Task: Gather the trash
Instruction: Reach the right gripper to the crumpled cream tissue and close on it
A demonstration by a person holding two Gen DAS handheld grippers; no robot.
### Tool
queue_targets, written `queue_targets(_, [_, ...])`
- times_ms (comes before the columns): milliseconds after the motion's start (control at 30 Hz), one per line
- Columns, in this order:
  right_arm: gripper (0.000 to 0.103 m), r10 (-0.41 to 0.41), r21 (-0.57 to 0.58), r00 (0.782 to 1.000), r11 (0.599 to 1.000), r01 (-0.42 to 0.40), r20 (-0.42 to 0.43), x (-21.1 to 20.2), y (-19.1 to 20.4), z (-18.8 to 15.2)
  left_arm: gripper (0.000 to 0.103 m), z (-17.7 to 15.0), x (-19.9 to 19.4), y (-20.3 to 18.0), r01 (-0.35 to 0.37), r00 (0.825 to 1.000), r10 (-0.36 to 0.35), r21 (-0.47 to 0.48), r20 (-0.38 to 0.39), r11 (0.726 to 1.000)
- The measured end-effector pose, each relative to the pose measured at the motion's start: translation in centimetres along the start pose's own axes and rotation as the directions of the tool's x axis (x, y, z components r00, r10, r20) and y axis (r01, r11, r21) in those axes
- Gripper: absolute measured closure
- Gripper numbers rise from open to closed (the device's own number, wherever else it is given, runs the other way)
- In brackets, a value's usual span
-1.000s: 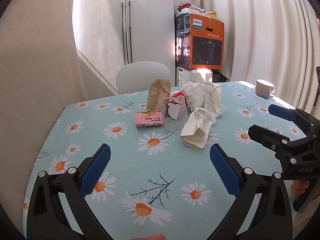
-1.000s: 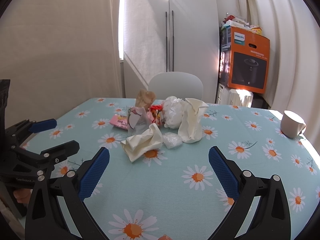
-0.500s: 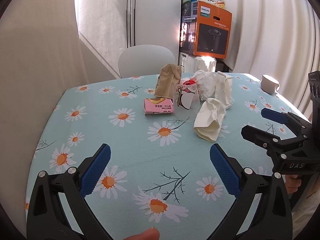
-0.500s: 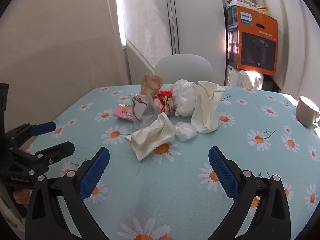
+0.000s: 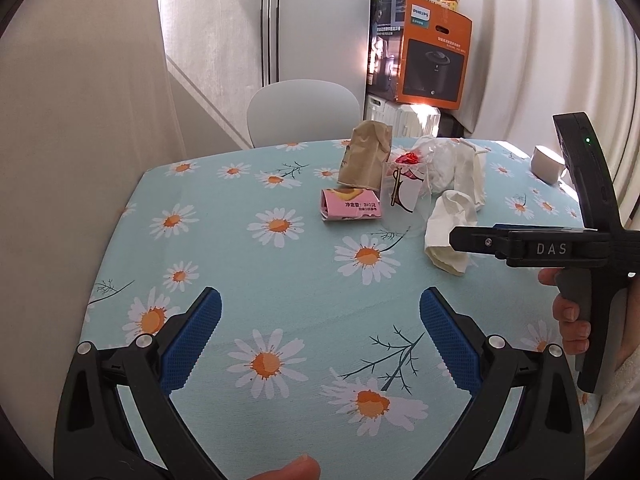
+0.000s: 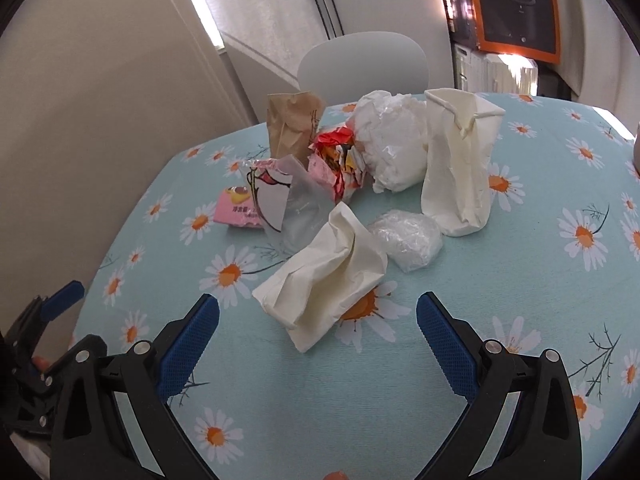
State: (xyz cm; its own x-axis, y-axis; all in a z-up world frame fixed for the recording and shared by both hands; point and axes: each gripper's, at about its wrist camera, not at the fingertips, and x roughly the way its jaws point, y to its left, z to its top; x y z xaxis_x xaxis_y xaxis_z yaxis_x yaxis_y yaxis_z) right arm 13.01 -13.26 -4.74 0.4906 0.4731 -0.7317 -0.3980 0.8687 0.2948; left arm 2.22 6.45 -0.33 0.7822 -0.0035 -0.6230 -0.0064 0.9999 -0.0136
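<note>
Pale curtains and a white cupboard stand behind a table (image 6: 520, 380) under a turquoise cloth printed with daisies.

Our right gripper (image 6: 318, 330) points down over that cloth, its blue pads wide apart and starting to draw together, with nothing between them yet. Just beyond its tips lies a crumpled cream paper bag (image 6: 324, 280), flat on its side. It looks light and soft, so it should crush rather than resist; we judge the best hold is across its bunched middle fold, where the paper is thickest and a pinch will not slide off.

Close behind it sits a small wad of clear plastic film (image 6: 408, 240), probably slippery and nearly weightless. Further back are an upright cream bag (image 6: 460, 168), a white crumpled plastic bag (image 6: 394, 144), red wrappers (image 6: 336, 160), a brown paper bag (image 6: 290, 124), a clear printed sleeve (image 6: 280, 200) and a pink packet (image 6: 236, 210), all bunched near the table's middle.

Our left gripper (image 5: 320, 332) also stands released and empty, tilted down over bare cloth nearer the table edge, well short of the pile. From its view the right tool shows side-on, held by a hand (image 5: 576, 320) around its grip. A white cup (image 5: 546, 162) stands off to the right, and an orange box (image 5: 432, 52) sits behind a white chair (image 5: 304, 108).
</note>
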Motion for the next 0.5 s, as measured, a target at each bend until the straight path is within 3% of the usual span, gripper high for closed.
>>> queue_targets(33, [0.019, 0.011, 0.014, 1.000, 1.000, -0.011, -0.016, 0.4, -0.3, 0.1, 0.006, -0.1, 0.1, -0.2, 0.002, 1.000, -0.002, 0.006, -0.003, 1.000])
queue_targets(67, [0.043, 0.031, 0.030, 0.999, 0.999, -0.030, -0.041, 1.0, -0.6, 0.1, 0.006, -0.1, 0.2, -0.3, 0.008, 1.000, -0.008, 0.015, -0.005, 1.000])
queue_targets(133, [0.057, 0.087, 0.072, 0.995, 0.994, -0.084, -0.044, 1.2, -1.5, 0.0, 0.006, -0.3, 0.2, -0.8, 0.027, 1.000, -0.026, 0.039, -0.007, 0.999])
queue_targets(167, [0.072, 0.136, 0.097, 0.989, 0.987, -0.130, -0.062, 1.4, -1.9, 0.1, 0.006, -0.4, 0.2, -1.2, 0.030, 1.000, -0.030, 0.054, -0.004, 0.998])
queue_targets(233, [0.071, 0.190, 0.134, 0.981, 0.974, -0.182, -0.047, 1.2, -2.5, -0.1, 0.006, -0.4, 0.1, -1.8, 0.024, 1.000, -0.025, 0.083, 0.007, 0.996])
queue_targets(333, [0.072, 0.081, 0.066, 0.997, 0.995, -0.081, 0.005, 0.1, -2.2, -0.3, 0.006, -0.5, 0.0, -2.5, 0.020, 1.000, -0.023, 0.117, 0.019, 0.993])
queue_targets(500, [0.072, 0.026, -0.030, 0.984, 0.999, -0.021, 0.177, -2.8, -1.4, -0.2, 0.006, -0.2, 0.2, -3.4, 0.025, 1.000, -0.027, 0.151, 0.011, 0.988])
